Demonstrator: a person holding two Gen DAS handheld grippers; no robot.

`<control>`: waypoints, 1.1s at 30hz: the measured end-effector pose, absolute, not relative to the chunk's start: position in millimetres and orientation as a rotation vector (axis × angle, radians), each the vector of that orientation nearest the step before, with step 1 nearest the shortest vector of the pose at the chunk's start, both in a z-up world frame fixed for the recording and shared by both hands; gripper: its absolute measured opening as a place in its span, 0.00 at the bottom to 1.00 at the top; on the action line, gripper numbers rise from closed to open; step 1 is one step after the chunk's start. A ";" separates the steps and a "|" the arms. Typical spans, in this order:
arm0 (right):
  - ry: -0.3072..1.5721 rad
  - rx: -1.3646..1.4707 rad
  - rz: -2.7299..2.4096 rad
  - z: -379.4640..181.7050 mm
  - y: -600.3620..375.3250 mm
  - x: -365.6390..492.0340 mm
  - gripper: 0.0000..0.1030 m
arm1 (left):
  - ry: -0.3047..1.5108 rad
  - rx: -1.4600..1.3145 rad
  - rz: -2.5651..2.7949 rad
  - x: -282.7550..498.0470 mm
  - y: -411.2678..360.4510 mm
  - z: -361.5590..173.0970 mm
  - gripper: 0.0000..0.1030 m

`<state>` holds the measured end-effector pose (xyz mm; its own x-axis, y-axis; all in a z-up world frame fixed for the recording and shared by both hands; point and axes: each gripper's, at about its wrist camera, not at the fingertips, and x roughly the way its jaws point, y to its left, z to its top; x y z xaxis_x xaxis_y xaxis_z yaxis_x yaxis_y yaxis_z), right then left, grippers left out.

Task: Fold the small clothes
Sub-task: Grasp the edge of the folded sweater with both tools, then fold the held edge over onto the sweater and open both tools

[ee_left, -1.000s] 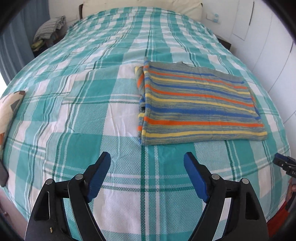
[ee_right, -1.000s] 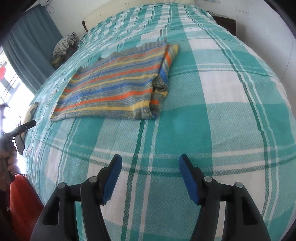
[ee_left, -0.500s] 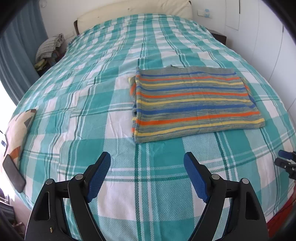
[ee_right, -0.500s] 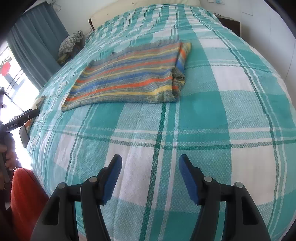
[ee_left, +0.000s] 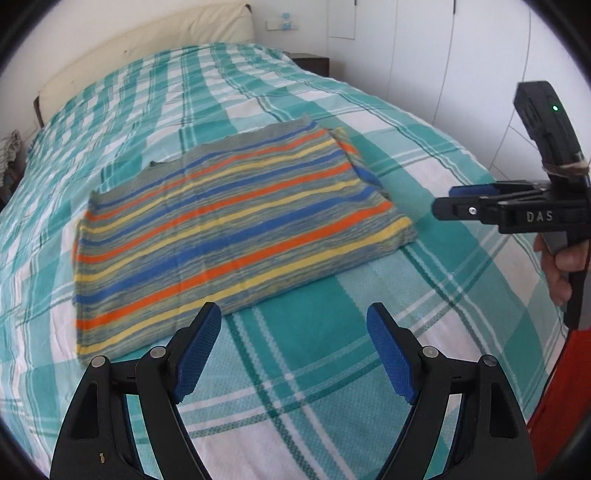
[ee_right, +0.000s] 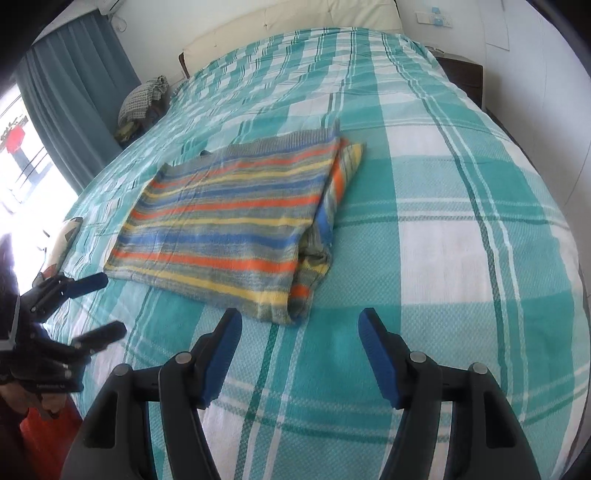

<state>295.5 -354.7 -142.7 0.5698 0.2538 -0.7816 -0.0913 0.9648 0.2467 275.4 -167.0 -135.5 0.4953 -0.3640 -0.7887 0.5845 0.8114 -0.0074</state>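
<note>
A striped knit garment (ee_left: 236,236) in orange, blue, yellow and grey lies folded flat on the teal plaid bedspread (ee_left: 369,288). Doubled layers show along its right edge (ee_right: 325,229). My left gripper (ee_left: 295,321) is open and empty, hovering just short of the garment's near edge. In the right wrist view it enters from the left (ee_right: 110,304), beside the near left corner. My right gripper (ee_right: 299,321) has its jaws opening with nothing between them, just in front of the garment's near right corner. The left wrist view shows it side-on (ee_left: 445,202), held by a hand.
A cream headboard (ee_right: 295,33) is at the far end. A teal curtain (ee_right: 74,99) and a heap of clothes (ee_right: 144,99) are at the left. A dark nightstand (ee_right: 461,77) and white wardrobe doors (ee_left: 461,74) are on the right. A patterned cushion (ee_right: 64,236) lies on the bed's left edge.
The left gripper swung across and rolled, so the garment now fills its view close ahead and the right gripper looms at its right. The right gripper moved nearer the garment, its jaws slightly wider.
</note>
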 end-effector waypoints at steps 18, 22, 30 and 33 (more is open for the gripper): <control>1.060 0.412 0.342 -157.9 -354.8 507.1 0.11 | 0.782 0.089 -0.653 317.0 -218.8 -148.0 0.08; 0.998 0.374 0.443 -113.3 -294.5 512.9 0.11 | 0.737 -0.150 -0.557 315.4 -129.5 -114.0 0.08; 1.042 0.279 0.606 -125.7 -115.4 552.8 0.11 | 0.826 -0.403 -0.266 331.3 22.1 -147.5 0.08; 1.056 0.204 0.605 -146.3 -63.0 559.9 0.11 | 0.859 -0.439 -0.191 336.9 48.9 -165.9 0.08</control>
